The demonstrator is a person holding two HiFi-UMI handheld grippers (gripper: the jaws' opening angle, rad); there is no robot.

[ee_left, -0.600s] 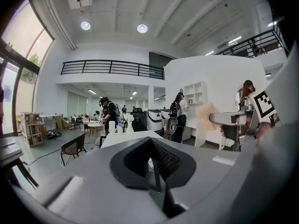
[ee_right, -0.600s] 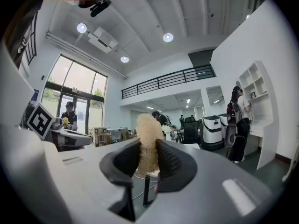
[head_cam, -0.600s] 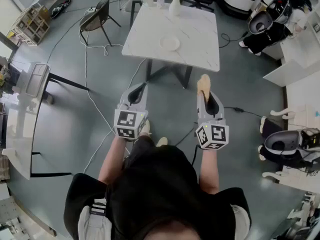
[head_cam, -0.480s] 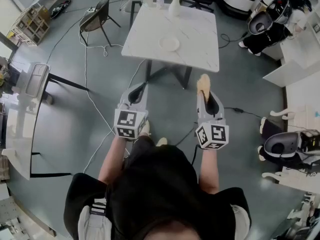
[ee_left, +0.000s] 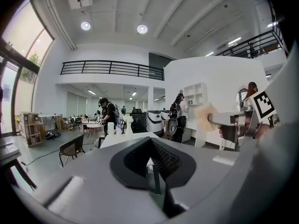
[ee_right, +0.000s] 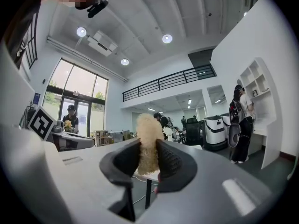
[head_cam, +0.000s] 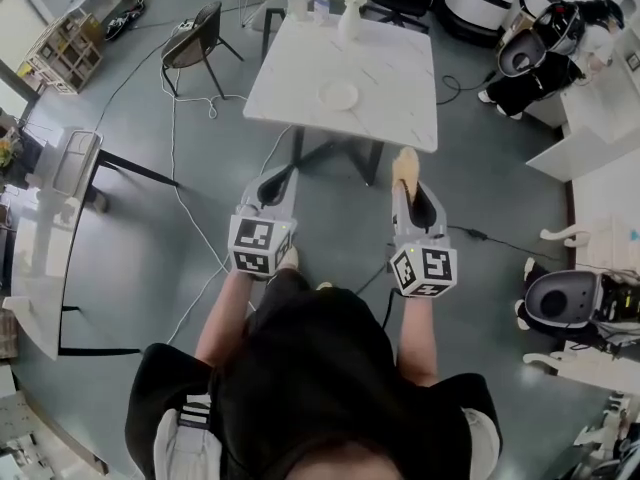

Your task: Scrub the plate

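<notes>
**A:** Where is this?

**B:** A big open hall with a grey floor (head_cam: pixel 500 178). The person stands on it, well short of the furniture.

**A:** What's nearest?

**B:** Two tools, one in each hand, both held out roughly level toward the table. The left tool (head_cam: pixel 283 174) is closed on nothing. The right tool (head_cam: pixel 406 181) is clamped on one tan sponge (head_cam: pixel 405 160). Its fluffy end sticks out past the jaws, I'd say so that it meets the dish first.

**A:** And the plate?

**B:** One white plate (head_cam: pixel 339 95) lies flat near the middle of the single marble tabletop (head_cam: pixel 395 68), well ahead of both tools. Scrubbing looks not yet begun. The empty left tool is probably meant to steady the plate.

**A:** Beyond that?

**B:** One vase (head_cam: pixel 349 13) of white flowers at the far edge, and one dark chair (head_cam: pixel 195 36) off to the left.
</notes>
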